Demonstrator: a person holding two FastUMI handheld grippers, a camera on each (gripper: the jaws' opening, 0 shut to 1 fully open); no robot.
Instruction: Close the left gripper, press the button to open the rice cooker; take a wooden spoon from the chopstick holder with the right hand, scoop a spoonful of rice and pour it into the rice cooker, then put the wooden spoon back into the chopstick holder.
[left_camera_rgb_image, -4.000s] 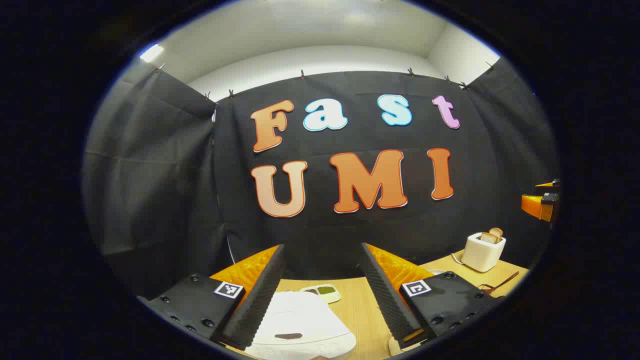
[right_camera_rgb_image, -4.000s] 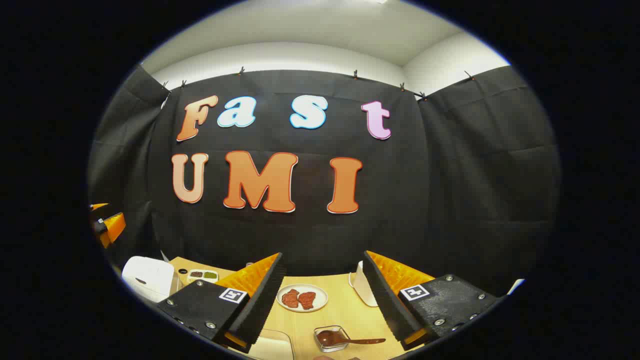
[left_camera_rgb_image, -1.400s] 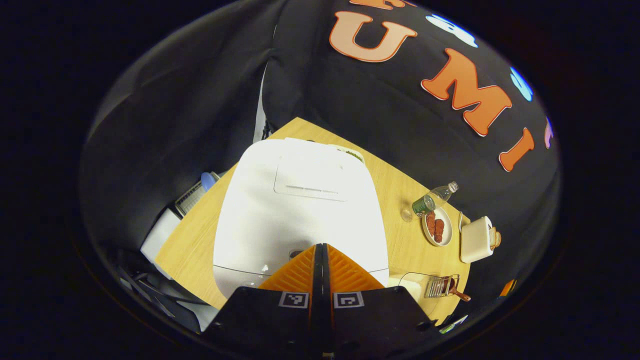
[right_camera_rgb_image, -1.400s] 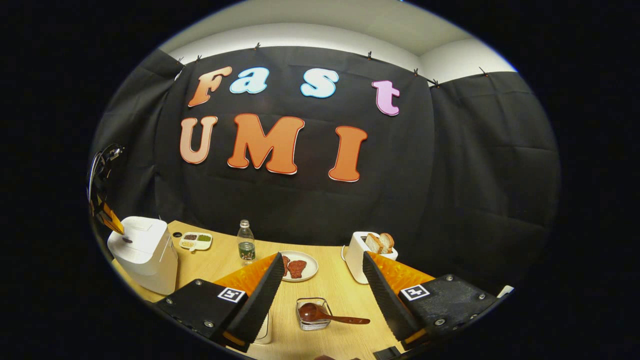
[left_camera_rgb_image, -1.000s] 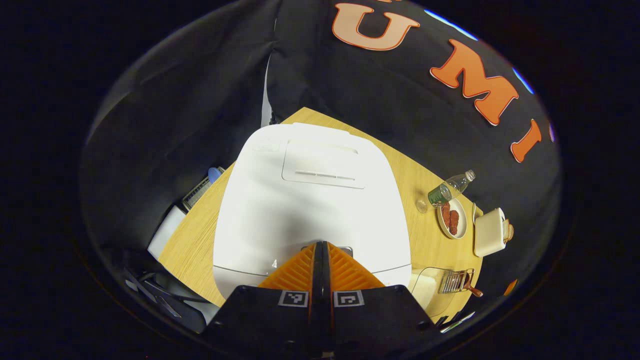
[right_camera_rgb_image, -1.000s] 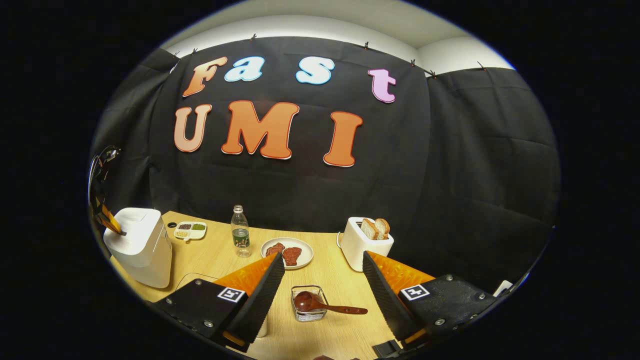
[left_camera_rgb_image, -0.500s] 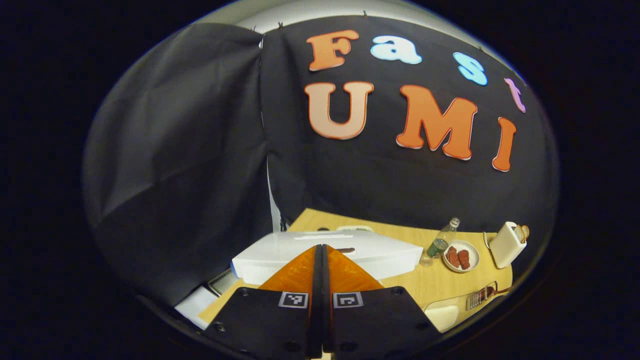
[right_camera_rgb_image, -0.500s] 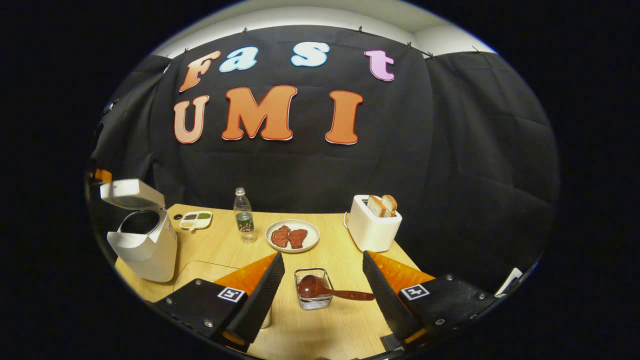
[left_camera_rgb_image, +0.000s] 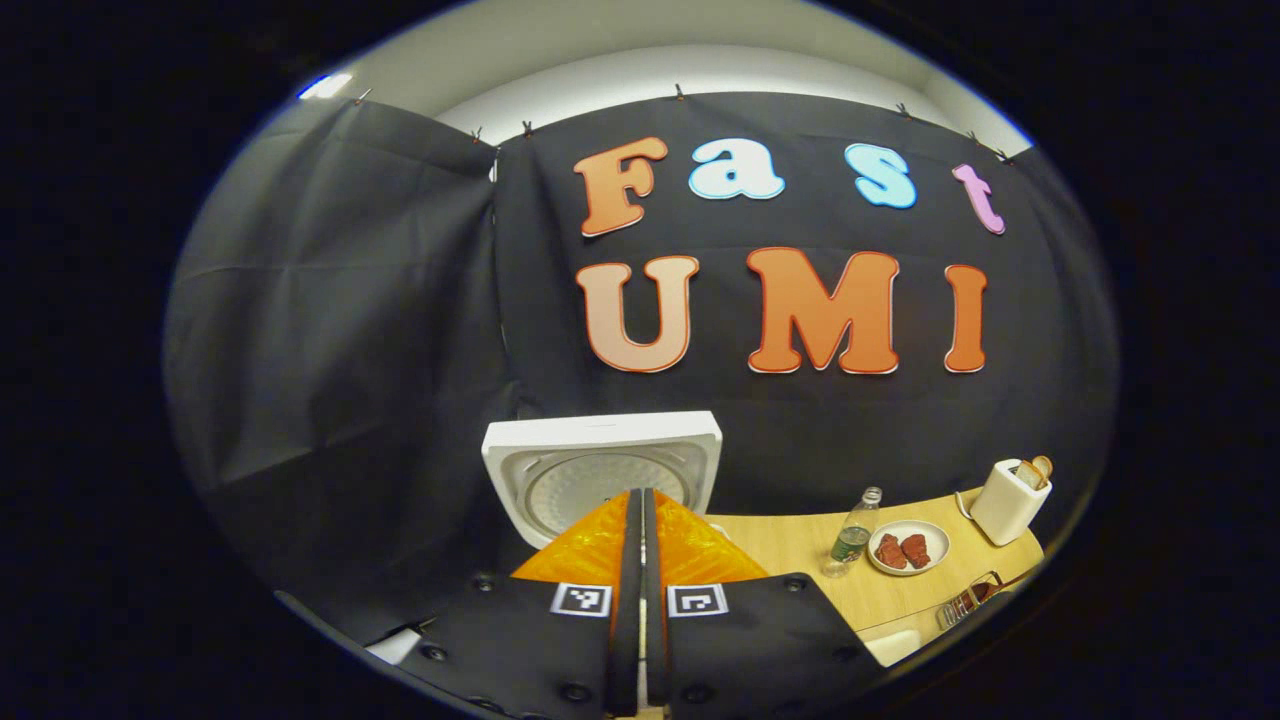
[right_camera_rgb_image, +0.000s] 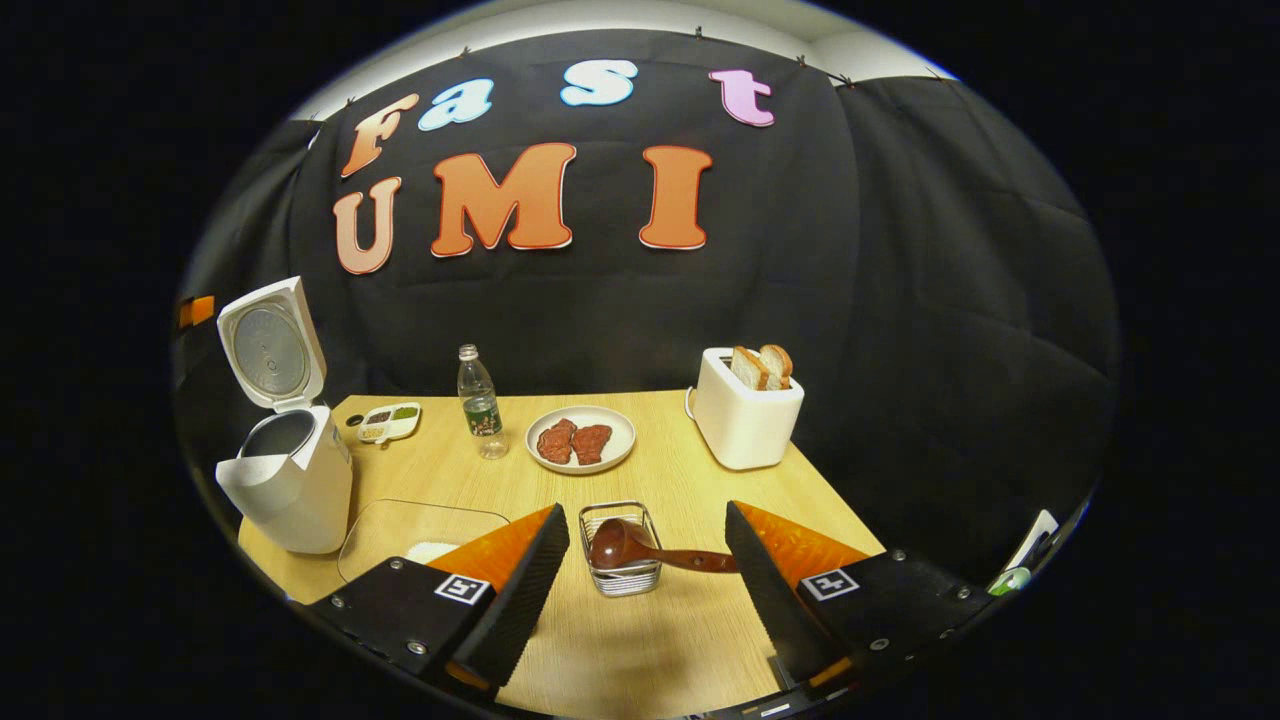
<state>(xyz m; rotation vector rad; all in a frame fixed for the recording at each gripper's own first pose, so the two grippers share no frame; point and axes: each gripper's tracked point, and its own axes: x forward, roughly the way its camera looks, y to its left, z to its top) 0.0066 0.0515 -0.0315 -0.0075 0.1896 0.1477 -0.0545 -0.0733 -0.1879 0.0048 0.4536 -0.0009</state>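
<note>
Rice cooker (right_camera_rgb_image: 285, 470) stands lid-up at frame left as the parted right gripper (right_camera_rgb_image: 647, 560) flanks the wooden spoon (right_camera_rgb_image: 650, 553); left gripper (left_camera_rgb_image: 641, 560) clenched.

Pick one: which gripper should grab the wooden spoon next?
Right. The right gripper is open, with the wooden spoon lying across the chopstick holder just ahead. The left gripper is shut, at the open rice cooker.

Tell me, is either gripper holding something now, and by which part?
Nothing is held. The left gripper is shut on nothing; the right gripper is open, with the wooden spoon lying untouched between its fingers.
</note>
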